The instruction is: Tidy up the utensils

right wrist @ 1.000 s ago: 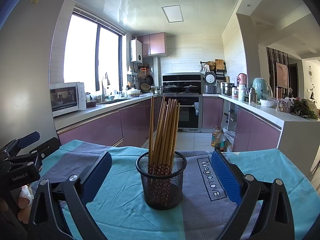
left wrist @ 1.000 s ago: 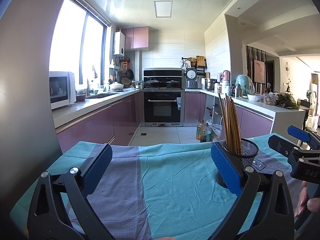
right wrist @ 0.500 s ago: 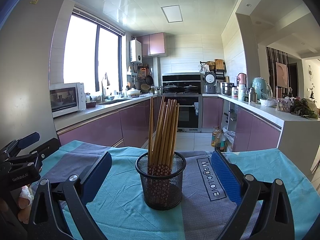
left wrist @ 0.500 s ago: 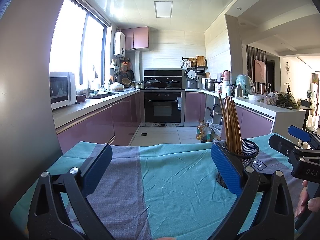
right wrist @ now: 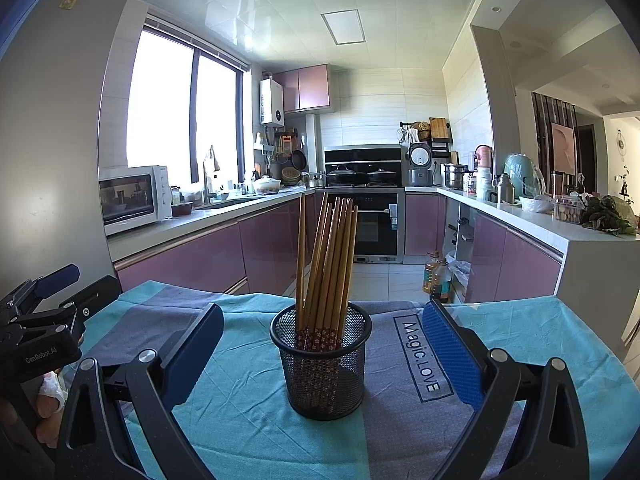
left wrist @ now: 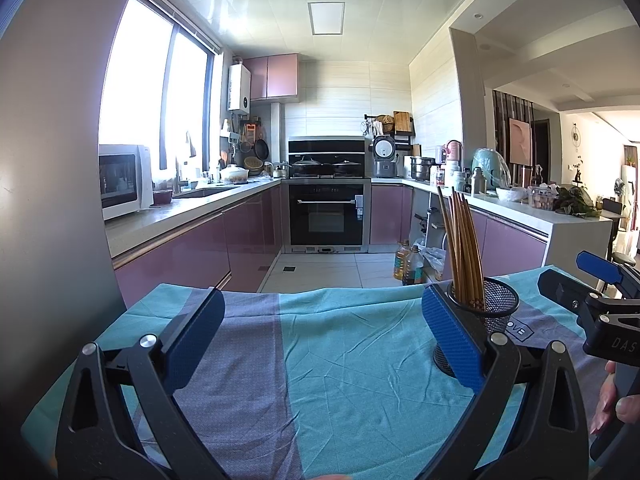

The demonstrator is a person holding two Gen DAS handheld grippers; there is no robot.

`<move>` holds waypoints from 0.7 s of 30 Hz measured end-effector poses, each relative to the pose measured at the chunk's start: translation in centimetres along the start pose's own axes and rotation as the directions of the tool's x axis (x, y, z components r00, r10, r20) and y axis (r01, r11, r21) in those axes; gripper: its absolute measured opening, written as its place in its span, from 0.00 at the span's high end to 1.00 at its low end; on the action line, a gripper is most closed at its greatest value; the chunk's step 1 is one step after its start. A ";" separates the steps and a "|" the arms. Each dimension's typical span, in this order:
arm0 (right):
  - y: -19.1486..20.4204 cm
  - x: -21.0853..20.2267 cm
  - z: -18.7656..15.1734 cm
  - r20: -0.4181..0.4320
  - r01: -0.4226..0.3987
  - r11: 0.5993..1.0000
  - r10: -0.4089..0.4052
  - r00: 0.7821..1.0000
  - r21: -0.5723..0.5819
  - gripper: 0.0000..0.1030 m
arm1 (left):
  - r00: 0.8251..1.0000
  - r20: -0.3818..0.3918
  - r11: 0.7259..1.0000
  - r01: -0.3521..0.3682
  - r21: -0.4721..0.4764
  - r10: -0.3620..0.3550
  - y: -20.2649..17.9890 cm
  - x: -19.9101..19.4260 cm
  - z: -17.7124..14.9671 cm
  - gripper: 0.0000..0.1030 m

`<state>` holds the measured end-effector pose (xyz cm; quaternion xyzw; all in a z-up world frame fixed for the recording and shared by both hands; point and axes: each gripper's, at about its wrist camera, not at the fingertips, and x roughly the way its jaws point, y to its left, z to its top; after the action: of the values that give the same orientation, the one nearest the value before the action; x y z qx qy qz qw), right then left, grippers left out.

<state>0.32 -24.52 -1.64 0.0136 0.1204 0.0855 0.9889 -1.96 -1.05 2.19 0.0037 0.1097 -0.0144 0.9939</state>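
Note:
A black mesh cup (right wrist: 322, 364) stands upright on the teal and grey cloth (right wrist: 248, 412), holding several wooden chopsticks (right wrist: 326, 264). My right gripper (right wrist: 322, 344) is open and empty, with the cup between and just beyond its blue pads. My left gripper (left wrist: 320, 336) is open and empty over bare cloth (left wrist: 340, 380); the cup (left wrist: 486, 316) and chopsticks (left wrist: 460, 248) sit behind its right finger (left wrist: 452, 332). The right gripper shows at the right edge of the left wrist view (left wrist: 600, 300), and the left gripper at the left edge of the right wrist view (right wrist: 40, 312).
The table's far edge drops to the kitchen floor (left wrist: 320, 268). Purple cabinets (right wrist: 192, 256) run along the left, an oven (left wrist: 326, 216) at the back, a white counter (right wrist: 568, 232) with clutter on the right. Oil bottles (right wrist: 438, 278) stand on the floor.

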 end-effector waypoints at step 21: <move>-4.3 2.9 -1.1 -0.188 0.055 0.998 -0.049 0.981 0.029 0.06 | 0.989 -0.148 1.000 -0.006 0.004 0.007 1.6 3.1 -0.7 0.06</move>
<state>3.50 -28.24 -3.56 0.0191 0.2146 0.0586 0.9747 0.97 0.48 0.86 0.0067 0.1832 -0.0110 0.9830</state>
